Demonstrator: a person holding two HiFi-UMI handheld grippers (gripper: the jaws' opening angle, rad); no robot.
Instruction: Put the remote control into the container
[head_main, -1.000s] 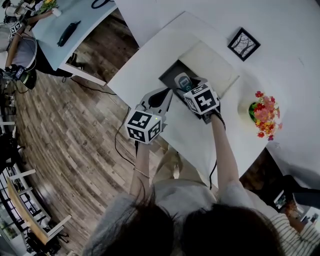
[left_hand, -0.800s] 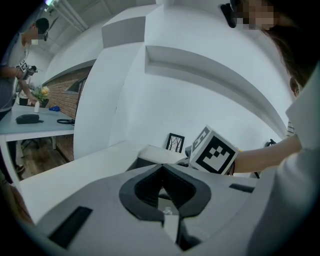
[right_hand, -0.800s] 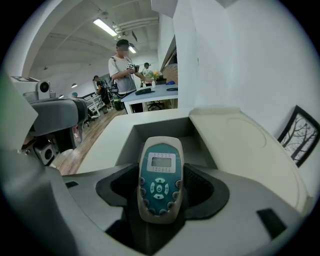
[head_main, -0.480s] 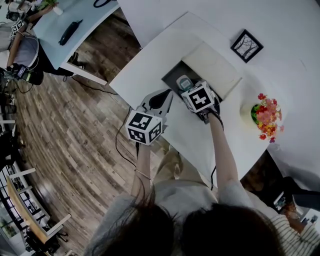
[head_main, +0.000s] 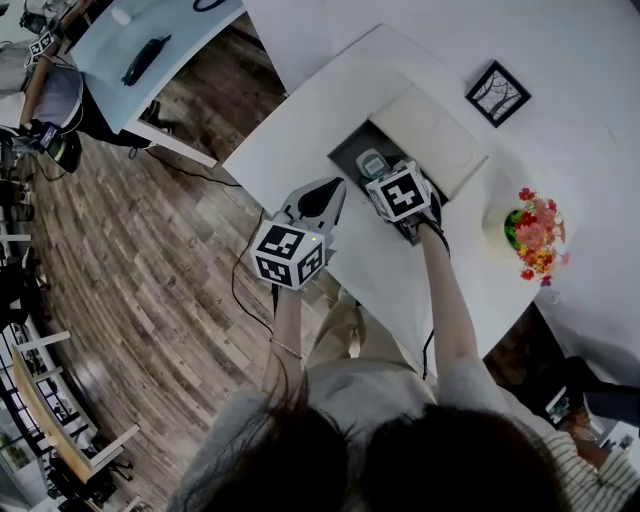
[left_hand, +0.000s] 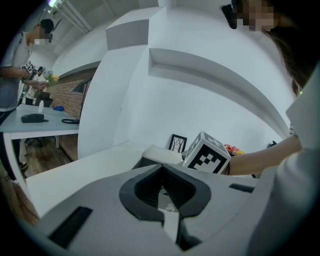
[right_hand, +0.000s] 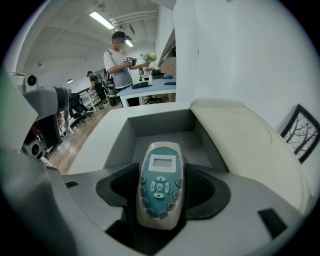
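A white-and-teal remote control (right_hand: 160, 185) lies lengthwise between the jaws of my right gripper (right_hand: 160, 197), which is shut on it. In the head view the remote (head_main: 372, 163) pokes out ahead of the gripper's marker cube, over the near end of the open grey container (head_main: 345, 158). In the right gripper view the container's hollow (right_hand: 162, 131) lies just beyond and below the remote's tip. My left gripper (head_main: 322, 193) rests on the white table to the left of the container. Its jaws (left_hand: 165, 212) are shut with nothing in them.
The container's cream lid (head_main: 432, 138) lies beside it on the far right. A framed picture (head_main: 497, 93) and a vase of flowers (head_main: 530, 232) stand further right. The table edge (head_main: 262, 195) runs close to my left gripper. A person (right_hand: 120, 62) stands at another table (head_main: 140, 45).
My right gripper has sunk a little with the remote toward the container. The left gripper has stayed where it was.
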